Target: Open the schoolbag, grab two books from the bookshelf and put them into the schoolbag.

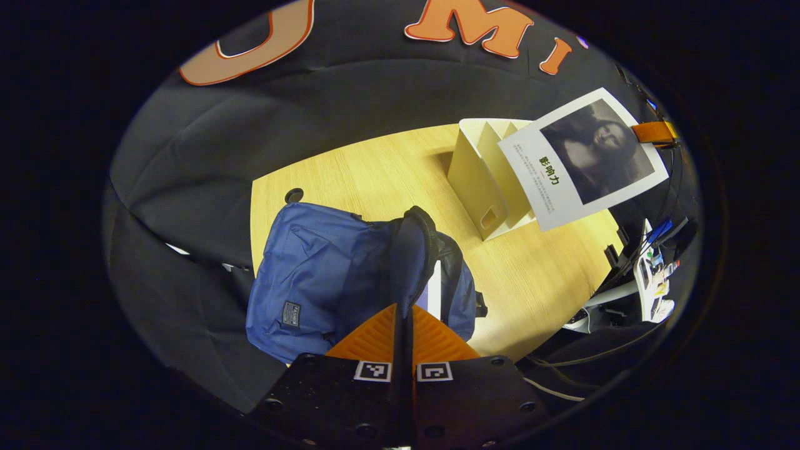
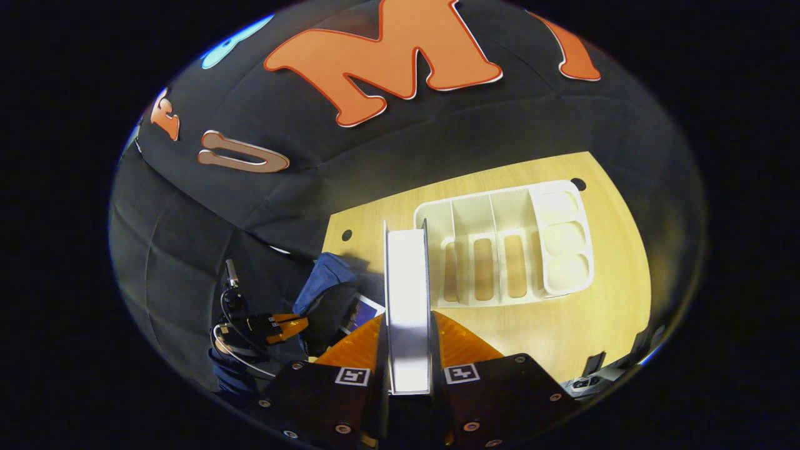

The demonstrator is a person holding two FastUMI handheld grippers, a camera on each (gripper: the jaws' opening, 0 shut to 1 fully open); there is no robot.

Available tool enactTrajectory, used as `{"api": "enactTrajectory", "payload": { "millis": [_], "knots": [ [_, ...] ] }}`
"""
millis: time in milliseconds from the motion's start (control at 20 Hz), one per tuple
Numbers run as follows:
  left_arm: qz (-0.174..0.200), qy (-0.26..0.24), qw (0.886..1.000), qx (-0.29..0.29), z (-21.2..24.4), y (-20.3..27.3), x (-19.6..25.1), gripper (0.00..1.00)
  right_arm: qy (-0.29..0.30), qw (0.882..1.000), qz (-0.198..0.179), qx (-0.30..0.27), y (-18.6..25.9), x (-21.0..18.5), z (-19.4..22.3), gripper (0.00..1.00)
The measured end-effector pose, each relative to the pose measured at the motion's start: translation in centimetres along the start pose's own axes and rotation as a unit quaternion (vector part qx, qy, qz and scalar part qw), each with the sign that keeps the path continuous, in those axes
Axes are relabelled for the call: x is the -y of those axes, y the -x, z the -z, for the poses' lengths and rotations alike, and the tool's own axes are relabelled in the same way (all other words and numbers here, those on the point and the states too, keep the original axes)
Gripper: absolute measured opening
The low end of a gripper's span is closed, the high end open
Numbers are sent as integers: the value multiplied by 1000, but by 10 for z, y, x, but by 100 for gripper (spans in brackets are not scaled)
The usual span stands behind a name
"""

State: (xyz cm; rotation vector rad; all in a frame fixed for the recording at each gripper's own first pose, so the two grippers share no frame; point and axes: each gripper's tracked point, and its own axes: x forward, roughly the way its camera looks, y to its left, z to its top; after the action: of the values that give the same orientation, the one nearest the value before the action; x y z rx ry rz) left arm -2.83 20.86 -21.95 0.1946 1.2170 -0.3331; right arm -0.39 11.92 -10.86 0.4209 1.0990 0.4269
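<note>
One book (image 2: 407,300) stands edge-on, clamped between my right gripper (image 2: 407,350) fingers, above the table (image 2: 562,325) beside the bookshelf (image 2: 506,244); the schoolbag (image 1: 331,269) lies down-left, where my left gripper (image 1: 403,325) pinches its opened flap (image 1: 415,250).

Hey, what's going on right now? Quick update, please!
Left hand-held gripper shut on schoolbag flap, holding it open. Right hand-held gripper shut on a book, above the table. Bookshelf empty. Nothing in the way.
</note>
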Motion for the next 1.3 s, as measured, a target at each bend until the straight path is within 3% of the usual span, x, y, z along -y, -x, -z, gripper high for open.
{"api": "enactTrajectory", "payload": {
  "millis": [250, 450, 800, 1300],
  "knots": [
    [-12, -15, 1000, 3, -12, 11, -1, 1, -19, 998, -68, -6, -29, -28, 35, 28],
    [-18, -17, 1000, 5, -18, 17, 1, 1, -50, 994, -91, -37, -58, -43, 74, 28],
    [-27, -19, 999, 7, -25, 26, 3, 1, -108, 987, -107, -55, -116, -60, 115, 27],
    [-24, -22, 999, 9, -27, 30, 7, 1, -125, 984, -119, -40, -185, -104, 135, 27]
  ]
}}
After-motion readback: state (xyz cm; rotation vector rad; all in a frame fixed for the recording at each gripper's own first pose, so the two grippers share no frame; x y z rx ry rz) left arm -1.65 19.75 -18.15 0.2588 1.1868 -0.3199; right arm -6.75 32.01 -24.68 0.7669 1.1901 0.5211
